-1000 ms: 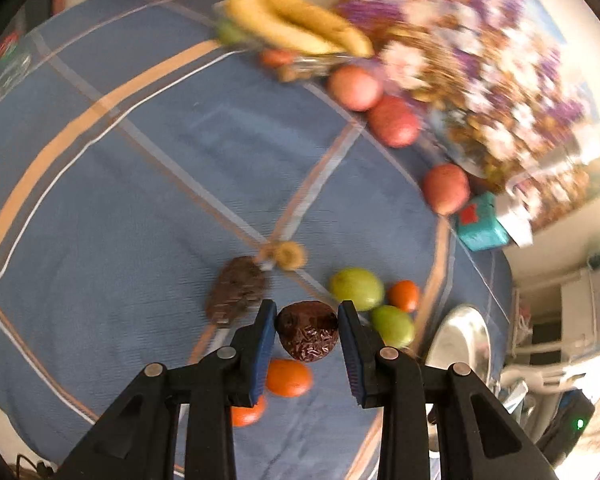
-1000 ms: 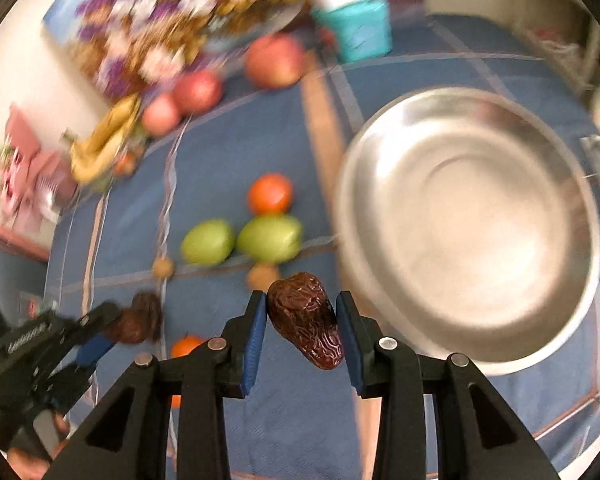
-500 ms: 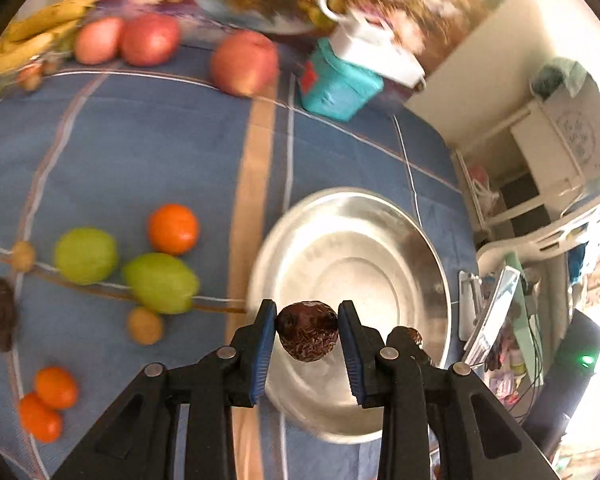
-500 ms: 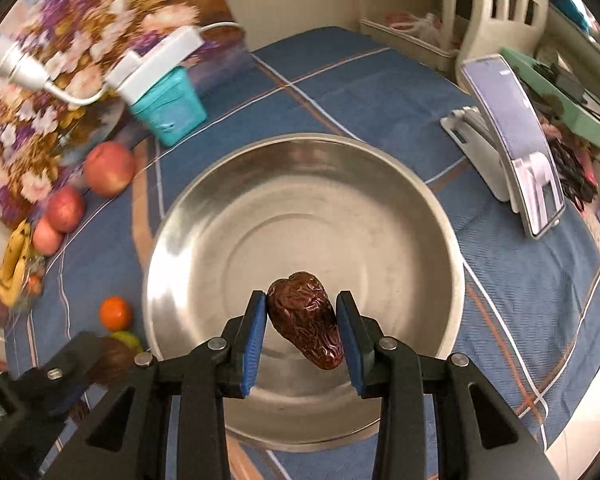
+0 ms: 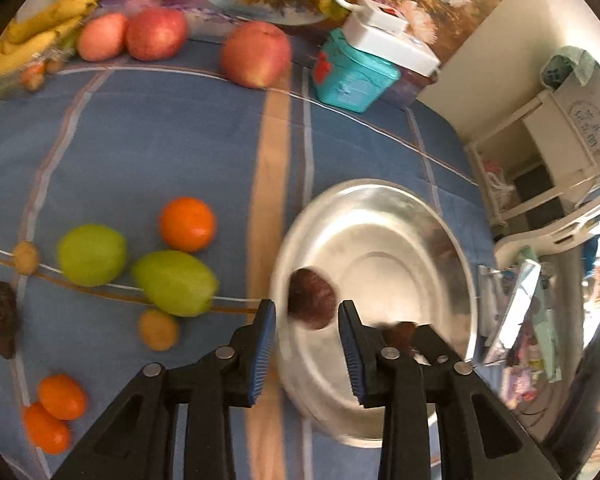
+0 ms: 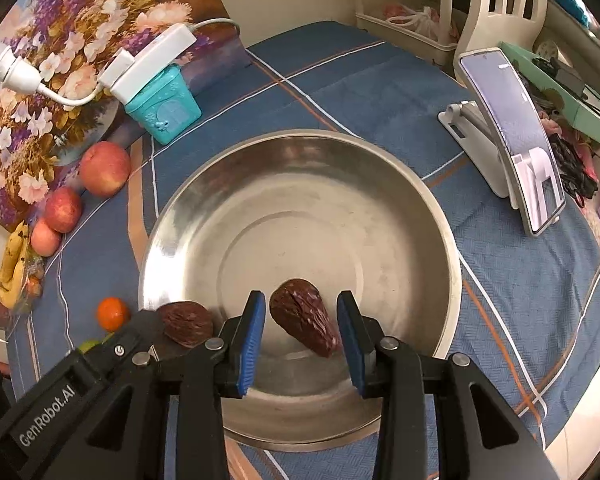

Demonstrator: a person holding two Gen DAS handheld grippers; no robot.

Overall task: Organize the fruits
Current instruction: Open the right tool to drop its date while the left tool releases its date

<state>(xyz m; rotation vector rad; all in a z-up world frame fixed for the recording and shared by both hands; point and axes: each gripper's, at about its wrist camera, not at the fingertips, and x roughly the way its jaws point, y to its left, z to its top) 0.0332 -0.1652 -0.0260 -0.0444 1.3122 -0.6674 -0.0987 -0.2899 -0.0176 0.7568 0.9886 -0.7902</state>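
Observation:
Both grippers hang over the steel bowl [image 5: 380,185] [image 6: 300,133] on the blue checked cloth. My left gripper [image 5: 307,308] has its jaws opening; a dark brown date [image 5: 312,300], blurred, sits loose between the blue pads above the bowl's left side. My right gripper [image 6: 301,300] is opening too, and its wrinkled date [image 6: 304,322] lies tilted between the pads with a gap on each side. In the right wrist view the left gripper's date [image 6: 186,322] shows at the bowl's left rim.
On the cloth left of the bowl lie an orange [image 5: 187,224], two green fruits [image 5: 175,283], small brown fruits [image 5: 158,329], another date [image 5: 2,320] and two small oranges [image 5: 56,412]. Apples [image 5: 256,54], bananas [image 5: 32,36] and a teal box [image 5: 354,76] line the back. A phone stand [image 6: 516,140] is right.
Both grippers swung from over the loose fruit to above the bowl. Since half a second ago both pairs of jaws have widened and the dates have come loose from the pads.

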